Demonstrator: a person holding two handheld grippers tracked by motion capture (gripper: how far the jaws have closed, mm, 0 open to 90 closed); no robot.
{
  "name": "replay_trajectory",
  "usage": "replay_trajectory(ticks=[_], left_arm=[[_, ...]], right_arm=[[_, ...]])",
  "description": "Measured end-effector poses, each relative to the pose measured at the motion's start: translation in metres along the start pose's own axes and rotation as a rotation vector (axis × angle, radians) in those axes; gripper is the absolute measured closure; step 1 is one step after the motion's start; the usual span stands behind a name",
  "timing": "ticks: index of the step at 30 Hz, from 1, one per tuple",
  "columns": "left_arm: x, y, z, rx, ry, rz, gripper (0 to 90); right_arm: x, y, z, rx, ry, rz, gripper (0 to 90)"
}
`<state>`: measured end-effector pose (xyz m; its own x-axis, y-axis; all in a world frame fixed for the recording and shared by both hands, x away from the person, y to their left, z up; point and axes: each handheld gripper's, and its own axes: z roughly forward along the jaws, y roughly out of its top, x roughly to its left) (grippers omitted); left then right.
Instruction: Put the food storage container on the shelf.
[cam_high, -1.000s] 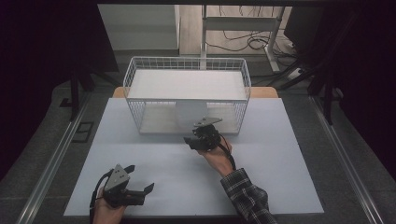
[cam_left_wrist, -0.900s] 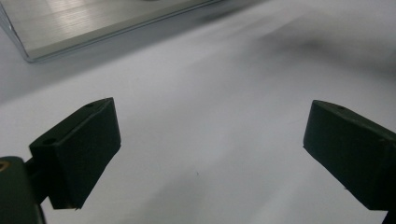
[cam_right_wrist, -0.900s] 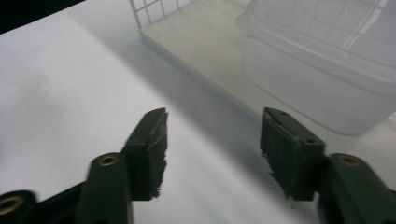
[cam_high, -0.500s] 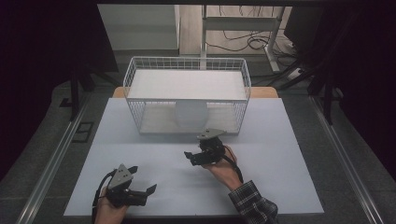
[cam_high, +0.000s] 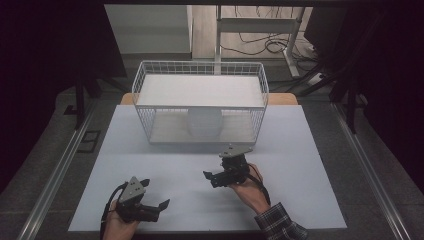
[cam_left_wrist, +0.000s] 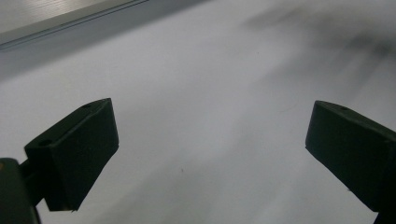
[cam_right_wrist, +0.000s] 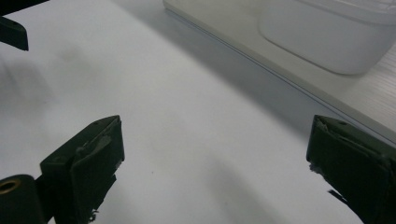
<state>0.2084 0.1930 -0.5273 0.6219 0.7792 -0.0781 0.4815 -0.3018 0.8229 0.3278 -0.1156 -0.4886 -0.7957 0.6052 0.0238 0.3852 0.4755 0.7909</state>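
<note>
White wire makes up a two-level basket (cam_high: 200, 70) standing at the far side of a pale surface (cam_high: 310, 165). On its lower level sits a white, rounded container (cam_high: 204, 122), apparently the thing being worked with; the right gripper view shows the same container (cam_right_wrist: 327, 39) resting on the basket's light base, beyond a thin rail.

A second ago the right hand-held gripper (cam_high: 216, 177) was up close to the front of the basket, near the container. It has since drawn back toward the person and now lies well apart from the basket, over bare surface. Its jaws stand wide apart with nothing between them, as its own view confirms (cam_right_wrist: 212, 158).

The left hand-held gripper (cam_high: 152, 207) has barely shifted, remaining low near the front left edge of the surface. Its jaws are also spread wide and empty (cam_left_wrist: 210, 154), with only blank surface ahead.

Judging from this, the container has probably been left in the basket and the right hand is retreating after letting go, so the placing step looks finished or nearly so. Both hands are free for whatever follows.
</note>
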Motion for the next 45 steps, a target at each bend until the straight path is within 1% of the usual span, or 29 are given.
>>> replay_trajectory(ticks=[3,5,9,11,14,18,20,28,30,33,36,39,45], left_arm=[[-0.001,0.000,0.001,0.011,0.002,0.007,1.1],[-0.001,0.000,0.002,0.013,-0.006,0.010,1.1],[-0.002,0.000,0.003,0.020,-0.007,0.016,1.4],[-0.003,0.000,0.003,0.024,-0.005,0.020,1.9],[-0.003,0.000,0.003,0.027,0.000,0.029,2.0],[-0.002,-0.001,0.001,0.029,0.007,0.035,2.3],[-0.002,-0.001,0.000,0.032,0.010,0.039,2.4],[-0.001,-0.003,-0.007,0.044,0.038,0.057,2.5],[0.000,-0.004,-0.010,0.040,0.041,0.054,2.5],[0.002,-0.005,-0.015,0.034,0.057,0.053,2.3],[0.005,-0.006,-0.019,0.021,0.061,0.035,2.0],[0.008,-0.008,-0.023,0.014,0.059,0.018,1.7],[0.007,-0.012,-0.028,0.013,0.057,0.017,0.8]], right_arm=[[0.000,-0.005,-0.006,0.001,0.002,0.008,3.2],[-0.001,-0.006,-0.008,-0.001,0.003,0.012,3.2],[-0.001,-0.011,-0.014,-0.001,0.007,0.021,3.2],[0.001,-0.015,-0.018,-0.001,0.008,0.021,3.2],[0.002,-0.017,-0.021,-0.004,0.010,0.022,3.2],[0.003,-0.021,-0.029,-0.009,0.014,0.026,3.2],[0.004,-0.023,-0.035,-0.012,0.006,0.025,3.2],[0.002,-0.036,-0.055,-0.024,-0.017,0.053,3.1],[0.002,-0.040,-0.061,-0.024,-0.025,0.058,3.1],[0.002,-0.045,-0.071,-0.023,-0.034,0.064,3.1],[0.002,-0.050,-0.081,-0.024,-0.035,0.068,3.0],[0.001,-0.056,-0.091,-0.028,-0.047,0.074,2.9],[-0.001,-0.067,-0.112,-0.045,-0.089,0.087,2.8]])
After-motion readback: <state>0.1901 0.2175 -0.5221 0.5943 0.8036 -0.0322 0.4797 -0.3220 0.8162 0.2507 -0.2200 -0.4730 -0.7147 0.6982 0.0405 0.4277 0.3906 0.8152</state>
